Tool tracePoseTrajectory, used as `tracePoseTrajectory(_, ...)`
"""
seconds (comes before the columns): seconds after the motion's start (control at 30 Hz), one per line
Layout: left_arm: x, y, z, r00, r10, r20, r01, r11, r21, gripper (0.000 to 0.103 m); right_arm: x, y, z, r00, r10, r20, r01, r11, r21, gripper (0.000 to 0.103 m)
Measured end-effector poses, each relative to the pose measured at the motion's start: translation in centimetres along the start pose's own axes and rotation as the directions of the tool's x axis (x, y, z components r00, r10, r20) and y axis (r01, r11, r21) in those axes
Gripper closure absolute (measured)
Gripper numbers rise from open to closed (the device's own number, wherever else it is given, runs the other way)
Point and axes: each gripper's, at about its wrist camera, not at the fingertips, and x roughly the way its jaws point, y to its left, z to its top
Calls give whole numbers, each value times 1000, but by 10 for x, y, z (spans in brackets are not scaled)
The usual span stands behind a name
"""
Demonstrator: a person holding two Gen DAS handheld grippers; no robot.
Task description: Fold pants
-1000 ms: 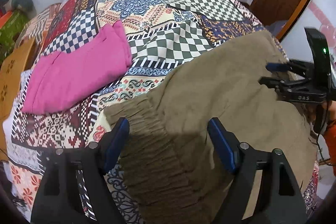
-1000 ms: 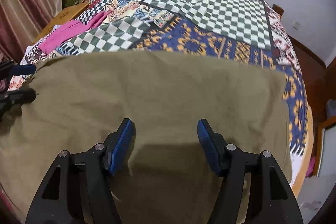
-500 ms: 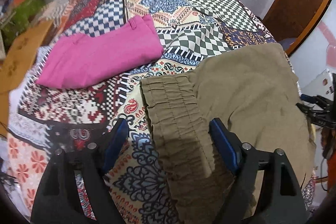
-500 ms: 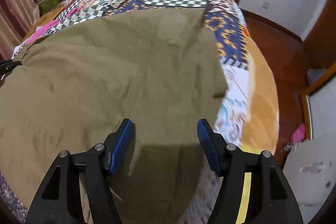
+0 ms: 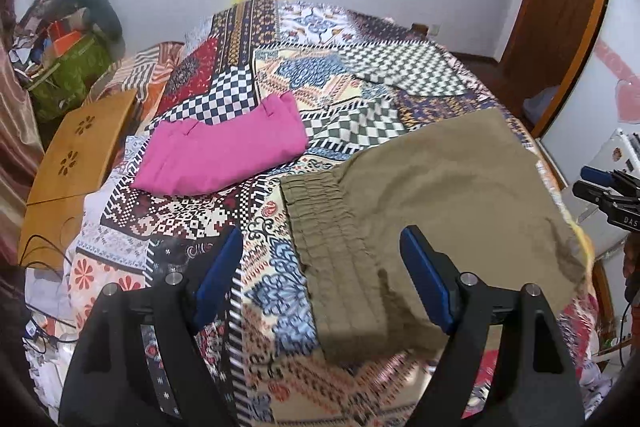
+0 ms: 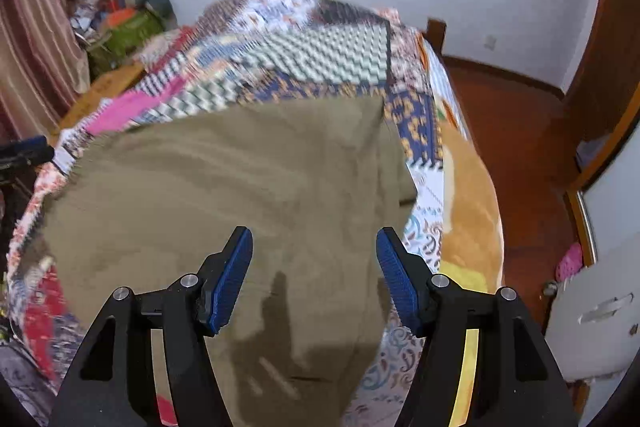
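Note:
Olive-brown pants (image 5: 440, 195) lie folded flat on the patchwork bedspread (image 5: 304, 83), with the gathered elastic waistband (image 5: 324, 227) on their left side. My left gripper (image 5: 322, 279) is open and empty, hovering above the waistband's near end. My right gripper (image 6: 314, 279) is open and empty above the near part of the pants (image 6: 240, 195). The right gripper also shows at the right edge of the left wrist view (image 5: 608, 191).
A folded pink garment (image 5: 224, 155) lies left of the pants. A wooden side table (image 5: 76, 151) and a green bag (image 5: 68, 75) stand left of the bed. A wooden door (image 5: 560, 11) is at the right. The red floor (image 6: 516, 131) lies right of the bed.
Both grippers have pulled back and up from the pants, staying open. The views now take in more of the bed and the far wall.

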Motion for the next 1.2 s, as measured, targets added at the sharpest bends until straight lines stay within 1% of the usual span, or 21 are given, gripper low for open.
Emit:
tracePoseTrajectory(0.17, -17, -9, -14, 999, -35, 5, 35, 999, -4, 22, -15, 18, -1, 998, 37, 48, -37, 999, 9, 42)
tracePoseTrajectory(0.37, -19, -13, -37, 994, -105, -36, 103, 994, -45, 22, -15, 47, -7, 996, 69, 58, -68, 997, -31, 42)
tracePoseTrajectory(0.5, -13, -14, -52, 984, -155, -84, 146, 984, -99, 22, -2, 64, -12, 995, 91, 33, -89, 994, -59, 42)
tracePoseTrajectory(0.6, -8, -16, -60, 977, -174, -124, 159, 980, -121, 22, 13, 72, -19, 996, 94, -1, -94, 993, -72, 42)
tracePoseTrajectory(0.7, -4, -16, -67, 969, -201, -142, 179, 972, -154, 22, 25, 78, -27, 995, 96, -34, -98, 992, -79, 42)
tracePoseTrajectory(0.77, 3, -13, -72, 954, -254, -159, 220, 954, -203, 22, 35, 80, -33, 993, 97, -66, -102, 991, -85, 42)
tracePoseTrajectory(0.83, 13, -11, -77, 927, -325, -189, 271, 926, -262, 22, 42, 84, -39, 992, 91, -89, -99, 991, -95, 42)
tracePoseTrajectory(0.87, 17, -9, -79, 917, -348, -195, 286, 915, -285, 22, 43, 85, -41, 992, 90, -91, -98, 990, -97, 42)
tracePoseTrajectory(0.97, 19, -11, -81, 918, -354, -181, 294, 911, -289, 22, 43, 85, -45, 992, 90, -86, -98, 990, -103, 42)
tracePoseTrajectory(1.03, 20, -11, -80, 911, -375, -169, 314, 899, -304, 22, 43, 83, -45, 992, 96, -86, -104, 990, -98, 42)
tracePoseTrajectory(1.13, 24, -8, -77, 894, -421, -153, 352, 872, -341, 21, 45, 82, -46, 991, 107, -86, -114, 989, -89, 42)
tracePoseTrajectory(1.2, 25, -6, -75, 876, -460, -142, 385, 846, -369, 21, 46, 81, -46, 990, 113, -87, -120, 989, -82, 42)
